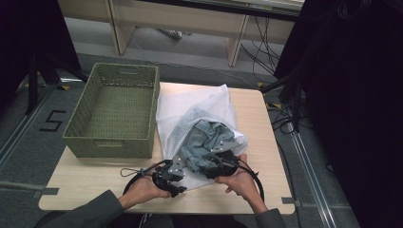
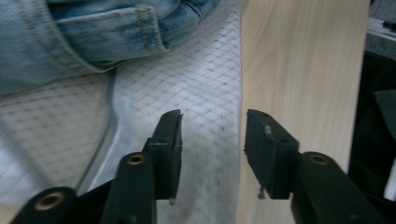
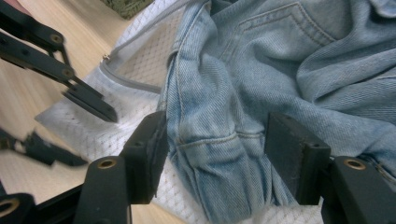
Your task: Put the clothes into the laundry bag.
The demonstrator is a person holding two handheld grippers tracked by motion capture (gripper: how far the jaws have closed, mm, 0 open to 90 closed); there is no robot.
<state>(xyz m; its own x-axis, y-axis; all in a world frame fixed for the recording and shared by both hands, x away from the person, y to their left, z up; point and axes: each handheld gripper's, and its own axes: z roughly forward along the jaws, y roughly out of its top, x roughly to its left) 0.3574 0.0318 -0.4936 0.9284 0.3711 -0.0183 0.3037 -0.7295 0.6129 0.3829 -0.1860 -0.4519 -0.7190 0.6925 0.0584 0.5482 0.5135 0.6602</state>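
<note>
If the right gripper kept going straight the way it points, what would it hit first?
Most likely the jeans: the right gripper has open jaws either side of a denim fold, on the mesh bag.

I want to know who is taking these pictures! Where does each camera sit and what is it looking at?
High view: above the person's side, looking forward and down at the table, green basket and mesh bag; forearms and hands show.
Left gripper view: rides the left hand-held gripper, open jaws over the bag's edge.
Right gripper view: rides the right hand-held gripper, open jaws around a denim fold.
All share the jeans and bag.
</note>
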